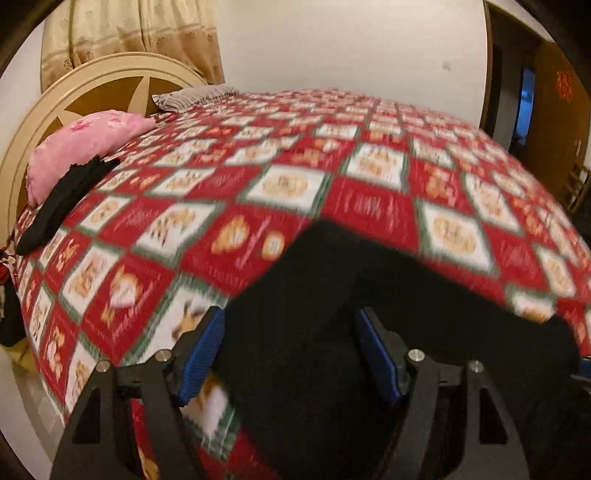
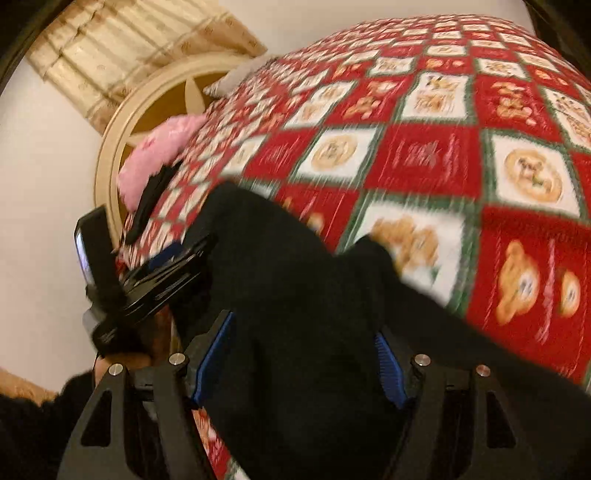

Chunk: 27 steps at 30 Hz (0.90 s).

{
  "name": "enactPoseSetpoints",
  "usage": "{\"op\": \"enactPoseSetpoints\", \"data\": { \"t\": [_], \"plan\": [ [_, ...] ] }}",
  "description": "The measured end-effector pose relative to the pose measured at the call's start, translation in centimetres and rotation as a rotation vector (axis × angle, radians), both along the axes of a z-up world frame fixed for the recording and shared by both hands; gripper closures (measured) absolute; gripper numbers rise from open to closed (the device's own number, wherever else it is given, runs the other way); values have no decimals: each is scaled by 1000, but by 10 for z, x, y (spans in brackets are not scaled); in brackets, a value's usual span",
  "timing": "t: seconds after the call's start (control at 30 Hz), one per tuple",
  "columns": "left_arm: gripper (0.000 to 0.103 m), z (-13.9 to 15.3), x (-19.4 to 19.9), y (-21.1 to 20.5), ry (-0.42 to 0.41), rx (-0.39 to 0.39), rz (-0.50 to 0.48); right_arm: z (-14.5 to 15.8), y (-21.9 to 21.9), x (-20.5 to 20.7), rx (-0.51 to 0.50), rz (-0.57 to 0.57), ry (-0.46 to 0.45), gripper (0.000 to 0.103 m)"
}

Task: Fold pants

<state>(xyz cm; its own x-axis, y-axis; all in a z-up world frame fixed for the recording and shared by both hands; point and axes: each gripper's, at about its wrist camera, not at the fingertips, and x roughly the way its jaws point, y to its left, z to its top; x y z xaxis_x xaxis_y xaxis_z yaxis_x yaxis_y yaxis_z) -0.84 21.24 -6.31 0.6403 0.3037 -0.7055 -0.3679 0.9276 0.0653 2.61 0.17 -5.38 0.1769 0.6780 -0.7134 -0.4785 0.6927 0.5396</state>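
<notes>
A bed (image 1: 258, 155) carries everything, spread with a red, white and green checked cover printed with bears. Black pants (image 1: 332, 295) lie on its near edge. Toward the rounded headboard (image 1: 74, 96) sit a pink pillow (image 1: 81, 147), a dark folded garment (image 1: 62, 206) against it, and a grey pillow (image 1: 192, 98).

wall (image 1: 332, 44): white | curtain (image 1: 122, 33): beige | headboard (image 1: 74, 99): round, cream | bedspread (image 1: 295, 155): red checked | door (image 1: 554, 110): wooden
</notes>
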Motion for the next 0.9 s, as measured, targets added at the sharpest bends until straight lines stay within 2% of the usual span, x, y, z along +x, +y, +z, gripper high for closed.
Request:
{"op": "enactPoseSetpoints", "data": {
  "t": [0.07,0.1,0.17,0.3,0.5,0.6,0.63,0.67,0.73,0.8,0.87,0.9],
  "plan": [
    [27,-4,-7,-8,-16,72,-16,-1,-1,2,30,1,29,32],
    [27,-4,-7,-9,-19,81,-17,-3,-1,7,48,-11,39,32],
    [24,-3,-4,-8,-16,71,-6,-8,0,20,104,-47,61,32],
    [22,-4,-2,-5,-17,64,3,-19,1,45,293,-137,158,31],
    [15,-7,-1,0,-9,47,19,-15,-29,62,343,-284,115,32],
    [7,-10,-1,9,-3,-3,39,-15,-62,71,258,-411,64,34],
    [6,-11,-1,14,0,-32,45,-12,-76,73,268,-441,85,34],
    [4,-13,-1,21,-2,-87,55,-5,-89,73,265,-472,100,34],
    [4,-13,-1,22,-2,-101,52,21,-120,65,219,-552,36,34],
    [4,-12,-1,16,0,-66,54,59,-161,47,51,-678,-91,33],
    [4,-11,-1,16,0,-66,56,84,-213,28,-140,-852,-164,32],
    [4,-11,-2,17,0,-68,56,89,-235,21,-214,-921,-168,32]
  ]
}}
